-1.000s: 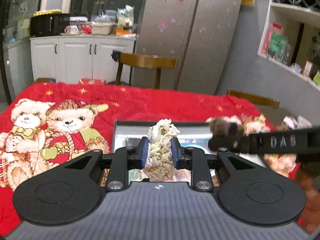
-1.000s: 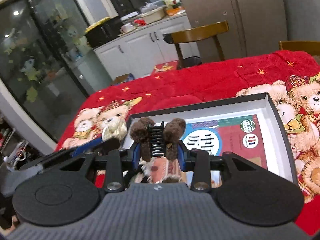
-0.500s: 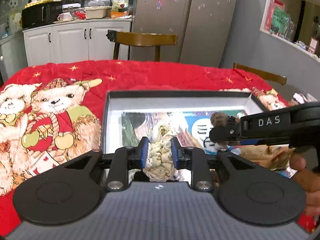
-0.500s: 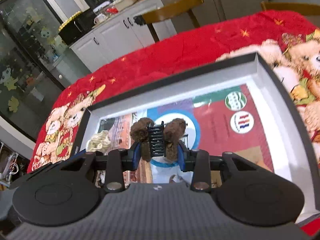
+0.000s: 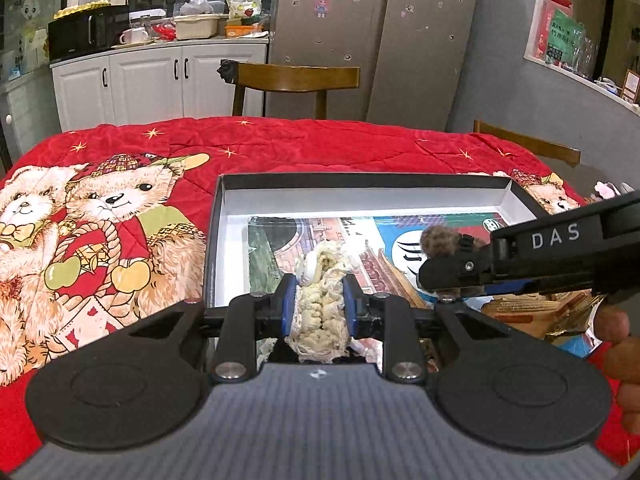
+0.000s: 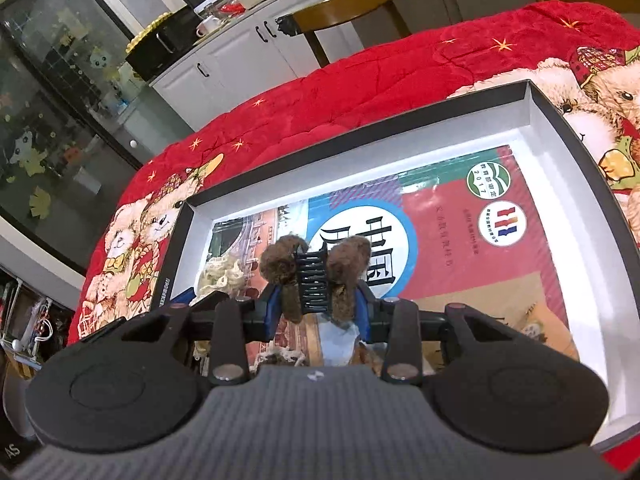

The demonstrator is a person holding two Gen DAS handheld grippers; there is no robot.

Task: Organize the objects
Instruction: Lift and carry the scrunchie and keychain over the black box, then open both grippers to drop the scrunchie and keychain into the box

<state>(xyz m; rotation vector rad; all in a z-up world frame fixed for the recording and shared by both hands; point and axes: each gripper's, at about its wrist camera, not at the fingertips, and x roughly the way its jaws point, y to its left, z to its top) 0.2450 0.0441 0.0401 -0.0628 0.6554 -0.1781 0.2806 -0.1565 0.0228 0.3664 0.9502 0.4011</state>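
blue-padded jaws of the left gripper (image 5: pixel 319 294) are pinching a cream crocheted lace scrunchie (image 5: pixel 320 304) over the near left corner of the shallow black cardboard box with white inner walls (image 5: pixel 360 179). beside it, the right gripper (image 6: pixel 316 308) is clamping a brown fuzzy hair claw clip with black teeth (image 6: pixel 314 276) above the colourful printed book (image 6: pixel 460 240) lying inside that box.

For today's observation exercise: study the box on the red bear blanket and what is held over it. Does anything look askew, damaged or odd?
Nothing looks damaged or spilled. The book lies slightly crooked in the box. Both tongs are shut on items over it: the left on a cream lace scrunchie, the right on a brown fuzzy hair claw.
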